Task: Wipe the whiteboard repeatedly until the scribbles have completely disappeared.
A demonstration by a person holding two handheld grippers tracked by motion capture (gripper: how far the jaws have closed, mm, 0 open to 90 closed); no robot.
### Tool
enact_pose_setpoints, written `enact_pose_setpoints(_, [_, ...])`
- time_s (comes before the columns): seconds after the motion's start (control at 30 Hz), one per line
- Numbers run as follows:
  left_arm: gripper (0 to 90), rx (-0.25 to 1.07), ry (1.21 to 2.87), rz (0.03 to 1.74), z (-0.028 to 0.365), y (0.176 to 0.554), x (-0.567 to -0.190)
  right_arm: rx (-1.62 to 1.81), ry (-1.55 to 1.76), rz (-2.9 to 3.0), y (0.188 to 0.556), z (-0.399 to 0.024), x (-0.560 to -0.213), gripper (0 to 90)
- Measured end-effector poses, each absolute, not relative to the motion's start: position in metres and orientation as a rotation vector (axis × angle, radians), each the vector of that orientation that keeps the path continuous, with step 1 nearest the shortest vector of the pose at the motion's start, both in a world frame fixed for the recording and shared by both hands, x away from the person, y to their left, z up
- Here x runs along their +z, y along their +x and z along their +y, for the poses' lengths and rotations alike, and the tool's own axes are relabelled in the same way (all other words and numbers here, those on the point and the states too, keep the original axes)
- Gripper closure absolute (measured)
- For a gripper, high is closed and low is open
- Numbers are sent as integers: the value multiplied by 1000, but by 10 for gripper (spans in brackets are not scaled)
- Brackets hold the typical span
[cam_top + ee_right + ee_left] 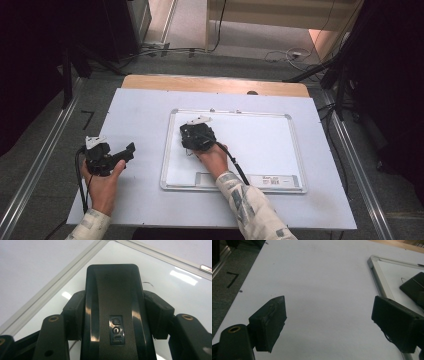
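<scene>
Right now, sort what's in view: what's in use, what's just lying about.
In use:
- right tool, shut on the black eraser
- whiteboard, faint mark beside the eraser

Lying about or idle:
- left tool, open over the white table
- floor cables

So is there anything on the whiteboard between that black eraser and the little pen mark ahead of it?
Nothing visible. The right gripper holds the eraser on the whiteboard, and only bare board lies between its front edge and the faint mark.
</scene>
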State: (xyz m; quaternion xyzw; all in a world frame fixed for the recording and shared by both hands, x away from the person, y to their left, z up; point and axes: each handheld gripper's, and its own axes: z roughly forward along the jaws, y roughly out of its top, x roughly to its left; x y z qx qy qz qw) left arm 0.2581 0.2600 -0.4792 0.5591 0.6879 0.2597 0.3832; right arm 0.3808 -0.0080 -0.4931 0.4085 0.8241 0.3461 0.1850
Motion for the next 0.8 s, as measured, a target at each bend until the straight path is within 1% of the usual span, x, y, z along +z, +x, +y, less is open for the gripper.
enact_pose_setpoints(0.43, [128,661,1430,1754,260,259,-480,948,1254,2238,406,-42,-492,376])
enact_pose_setpoints(0.8, [128,658,1435,1750,258,260,-480,929,1300,2192,422,-44,-492,376])
